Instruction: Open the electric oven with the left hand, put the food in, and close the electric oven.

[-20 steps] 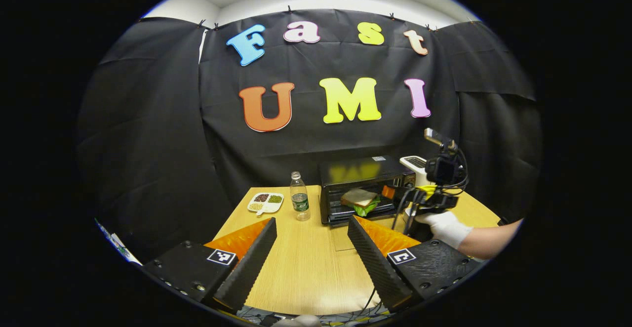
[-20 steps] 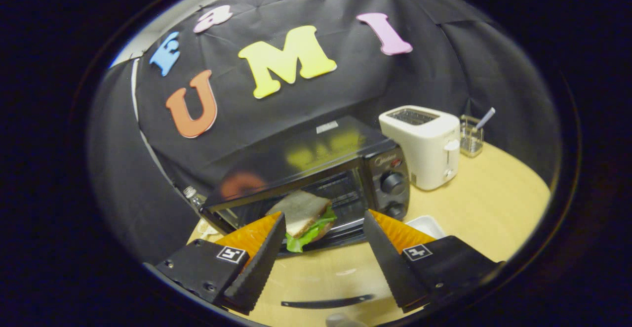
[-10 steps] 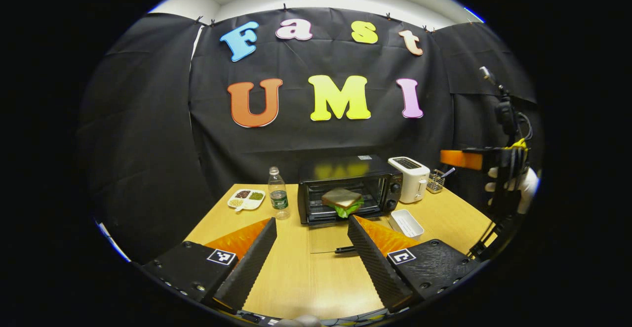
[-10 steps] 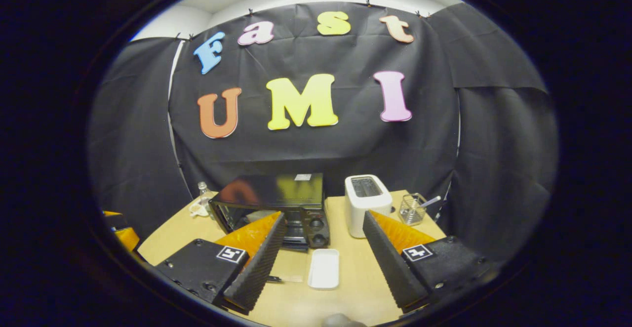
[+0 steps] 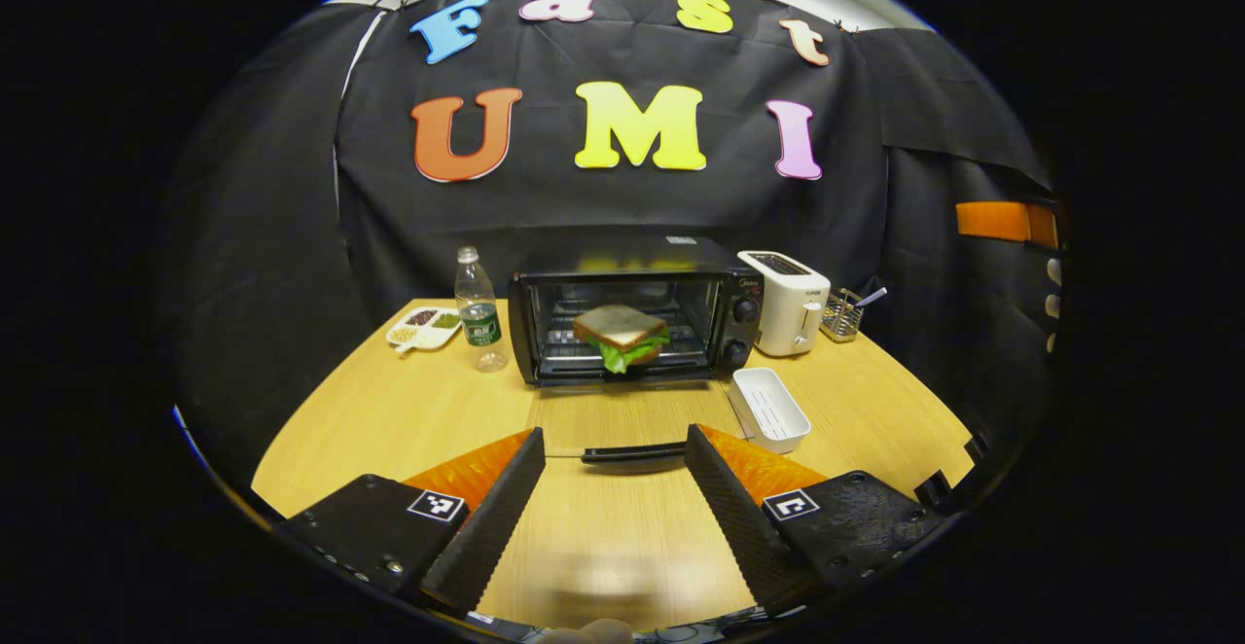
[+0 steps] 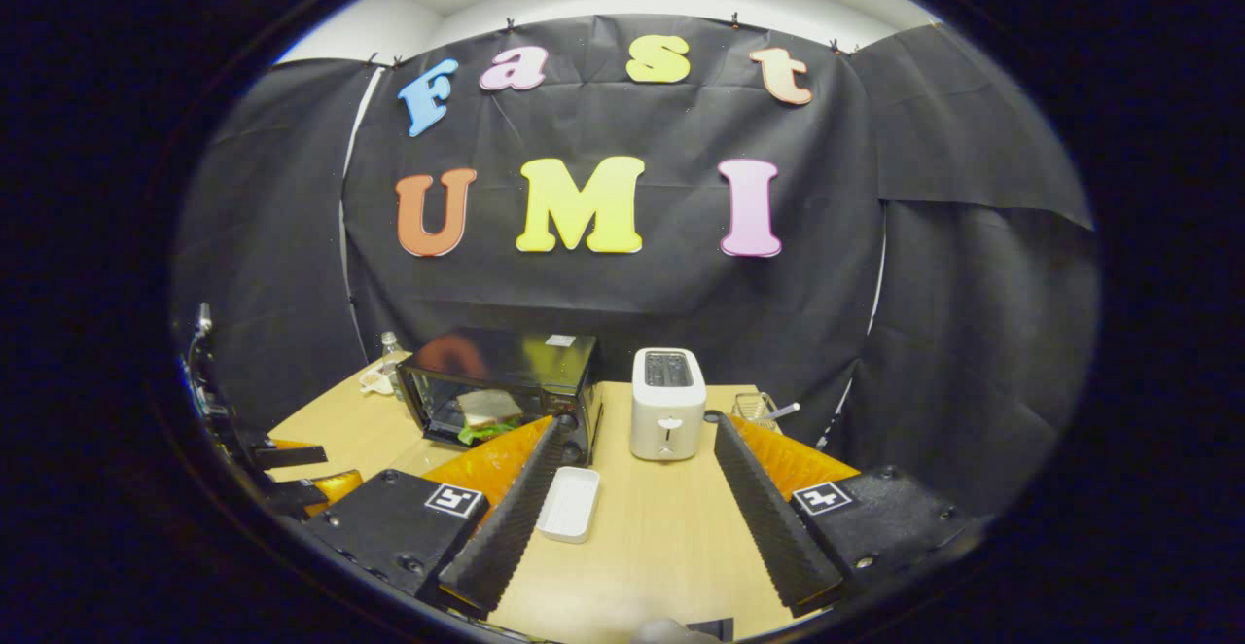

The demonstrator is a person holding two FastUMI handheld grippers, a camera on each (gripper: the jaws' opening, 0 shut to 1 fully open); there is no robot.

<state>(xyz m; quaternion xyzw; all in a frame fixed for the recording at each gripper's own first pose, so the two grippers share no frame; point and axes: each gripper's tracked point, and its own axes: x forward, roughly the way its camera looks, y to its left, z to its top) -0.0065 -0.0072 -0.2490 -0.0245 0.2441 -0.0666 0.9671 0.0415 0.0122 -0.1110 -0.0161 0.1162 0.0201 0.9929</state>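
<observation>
Standing at the far edge of the pale wooden surface (image 5: pixel 389 420), the black electric oven (image 5: pixel 632 318) has its glass door (image 5: pixel 622 430) folded down flat toward the near edge, the black door handle (image 5: pixel 632 452) lying at its front. A sandwich of brown bread with green lettuce (image 5: pixel 621 336) sits on the rack inside the oven cavity, at the mouth of the opening. Left gripper (image 5: pixel 613 488): jaws spread wide, nothing between them, held above the near edge of the surface in line with the lowered door. Right gripper (image 6: pixel 632 518): jaws likewise apart and empty, above the surface toward its right side. Just right of the oven stands a white two-slot toaster (image 5: pixel 786 299), with a small wire holder (image 5: pixel 844 315) beyond it near the far right corner. A white rectangular tray (image 5: pixel 768 409) lies beside the door's right edge. Left of the oven stand a clear plastic bottle (image 5: pixel 479 311) and a white divided dish (image 5: pixel 424 328).
</observation>
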